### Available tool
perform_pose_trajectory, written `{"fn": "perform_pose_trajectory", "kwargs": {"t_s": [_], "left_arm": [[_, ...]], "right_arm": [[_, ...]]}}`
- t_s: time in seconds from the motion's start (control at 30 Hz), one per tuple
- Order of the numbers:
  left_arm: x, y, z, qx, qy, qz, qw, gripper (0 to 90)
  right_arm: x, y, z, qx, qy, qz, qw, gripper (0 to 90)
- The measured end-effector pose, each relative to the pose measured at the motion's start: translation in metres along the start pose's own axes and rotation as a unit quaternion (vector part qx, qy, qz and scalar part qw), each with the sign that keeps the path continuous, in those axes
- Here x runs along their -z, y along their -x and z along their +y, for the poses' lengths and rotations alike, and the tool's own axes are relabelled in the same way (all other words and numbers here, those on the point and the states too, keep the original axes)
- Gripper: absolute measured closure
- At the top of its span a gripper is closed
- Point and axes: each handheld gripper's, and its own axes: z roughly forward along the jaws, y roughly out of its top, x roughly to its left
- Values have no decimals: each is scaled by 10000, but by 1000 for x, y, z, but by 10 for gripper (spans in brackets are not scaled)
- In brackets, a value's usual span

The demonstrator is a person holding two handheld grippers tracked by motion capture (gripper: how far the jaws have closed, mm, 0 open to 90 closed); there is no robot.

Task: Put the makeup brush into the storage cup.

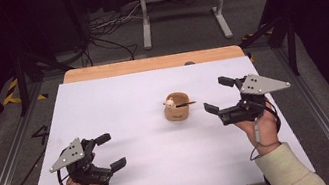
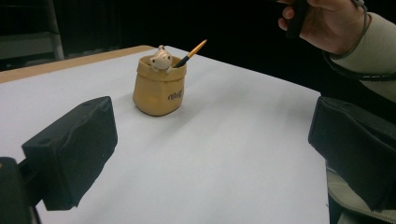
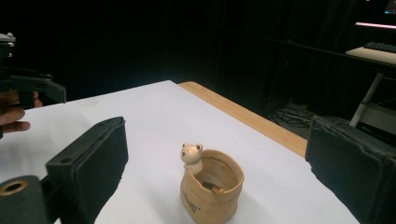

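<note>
left gripper (image 1: 109, 152) nearest, jaws wide, nothing between them, hovering low over the white table (image 1: 131, 179). right gripper (image 1: 217, 94) likewise wide and empty, the pot (image 1: 176, 106) just beyond its jaws, well apart from the left one's. the pot is a tan sack-shaped holder, upright, a small bear figure (image 2: 160, 58) on its rim and a pencil (image 2: 191, 52) leaning inside, tip jutting out. judged risk: a careless jaw brushing the rim or the protruding pencil could tip the light pot over and spill its contents.
</note>
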Motion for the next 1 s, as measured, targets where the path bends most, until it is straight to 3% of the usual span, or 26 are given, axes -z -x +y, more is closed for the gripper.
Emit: {"fn": "perform_pose_trajectory", "kwargs": {"t_s": [0.5,0.57,1.0], "left_arm": [[16,-2,-7,56,-4,148,9999,21],[17,-2,-8,57,-17,155,9999,20],[23,-5,-14,156,35,258,9995,20]], "right_arm": [[28,-3,-38,-112,141,104,9998,38],[32,-4,-50,-151,186,122,9996,38],[40,-11,-89,-221,307,140,9992,31]]}}
